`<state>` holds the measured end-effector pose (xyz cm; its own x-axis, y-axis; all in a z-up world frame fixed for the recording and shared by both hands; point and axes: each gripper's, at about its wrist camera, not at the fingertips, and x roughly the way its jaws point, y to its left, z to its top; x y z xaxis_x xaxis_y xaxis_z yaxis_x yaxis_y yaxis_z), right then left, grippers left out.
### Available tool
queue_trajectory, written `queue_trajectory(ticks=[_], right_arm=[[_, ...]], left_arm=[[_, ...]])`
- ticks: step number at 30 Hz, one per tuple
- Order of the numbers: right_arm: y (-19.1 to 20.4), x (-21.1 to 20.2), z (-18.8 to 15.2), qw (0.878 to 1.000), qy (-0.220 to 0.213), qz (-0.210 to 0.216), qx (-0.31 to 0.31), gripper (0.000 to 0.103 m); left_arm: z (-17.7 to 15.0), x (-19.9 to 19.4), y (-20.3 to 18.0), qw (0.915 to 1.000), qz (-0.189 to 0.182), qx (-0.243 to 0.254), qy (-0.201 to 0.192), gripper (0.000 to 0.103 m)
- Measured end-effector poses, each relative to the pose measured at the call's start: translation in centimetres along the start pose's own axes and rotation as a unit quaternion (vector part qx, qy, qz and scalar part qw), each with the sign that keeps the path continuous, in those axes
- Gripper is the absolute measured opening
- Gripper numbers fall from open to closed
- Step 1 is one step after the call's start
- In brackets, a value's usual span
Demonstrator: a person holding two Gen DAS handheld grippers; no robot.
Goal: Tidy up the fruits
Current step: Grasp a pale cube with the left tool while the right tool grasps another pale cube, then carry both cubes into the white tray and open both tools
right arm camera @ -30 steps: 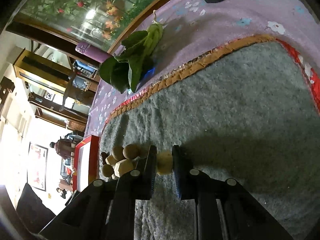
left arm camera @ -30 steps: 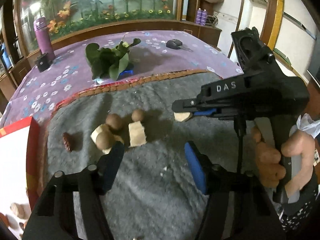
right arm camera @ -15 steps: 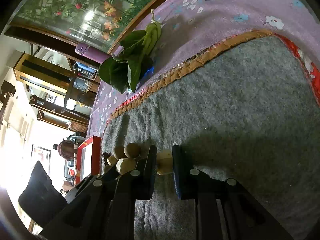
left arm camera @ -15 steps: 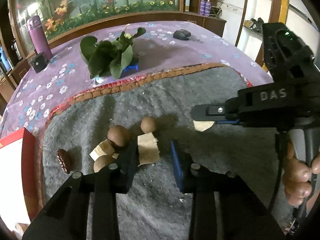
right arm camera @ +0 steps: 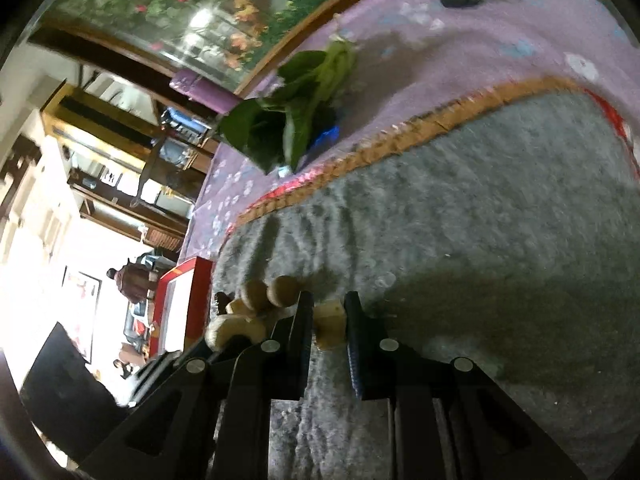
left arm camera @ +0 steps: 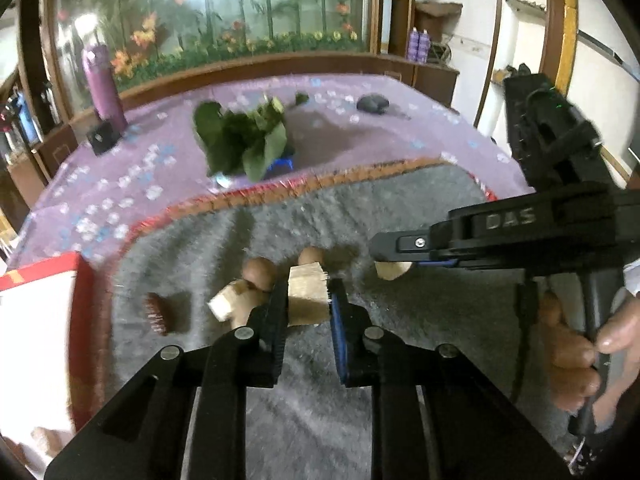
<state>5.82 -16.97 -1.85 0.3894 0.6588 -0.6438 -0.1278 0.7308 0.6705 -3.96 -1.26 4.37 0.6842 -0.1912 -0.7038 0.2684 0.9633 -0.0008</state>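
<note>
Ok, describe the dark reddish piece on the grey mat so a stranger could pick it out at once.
Start at the grey mat spread over the purple flowered tablecloth, then find the red-edged box at its left side. Between that box and the cluster of pale fruit pieces lies the date-like fruit, alone. It is the only dark, reddish-brown, wrinkled oval; its neighbours are tan balls and cream chunks.
</note>
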Motion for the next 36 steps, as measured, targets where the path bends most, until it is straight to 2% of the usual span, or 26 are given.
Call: queue_trajectory(ticks=[3,8,11,16,26,32,36], right_arm=[[1.7,-1.1,-0.2,0.999,-0.032,0.004,-0.039,0.016],[4.5,-3.1,-1.1,0.988,-0.103,-0.005,-0.111,0.016],[5.3,-3.3,-1.4,0.983,-0.123,-0.028,-0.135,0.016],[5.3,-3.7,-1.4,0.978,-0.144,-0.039,-0.144,0.016],[6.4,-2.3,-2.0,0.974,-0.139,-0.057,-0.169,0.016],[10.3,-1.5,-4.0,0.972,-0.129,-0.02,-0.196,0.016],[15.2,0.3,-6.1,0.967,-0.104,0.021,-0.232,0.016]], left_arm=[[-0.5,-2.6,0.6,0.9996,0.008,-0.009,-0.027,0.017],[-1.8,-6.7,1.9,0.997,0.035,-0.025,-0.064,0.017],[-2.2,-8.6,2.7,0.9934,0.071,-0.034,-0.083,0.017],[-2.6,-10.4,4.1,0.987,0.114,-0.041,-0.105,0.017],[-4.5,-11.9,8.3,0.9771,0.159,-0.081,-0.117,0.017],[-5.8,-12.5,10.7,0.9716,0.18,-0.098,-0.118,0.017],[-6.7,-12.7,12.1,0.9683,0.19,-0.113,-0.117,0.017]])
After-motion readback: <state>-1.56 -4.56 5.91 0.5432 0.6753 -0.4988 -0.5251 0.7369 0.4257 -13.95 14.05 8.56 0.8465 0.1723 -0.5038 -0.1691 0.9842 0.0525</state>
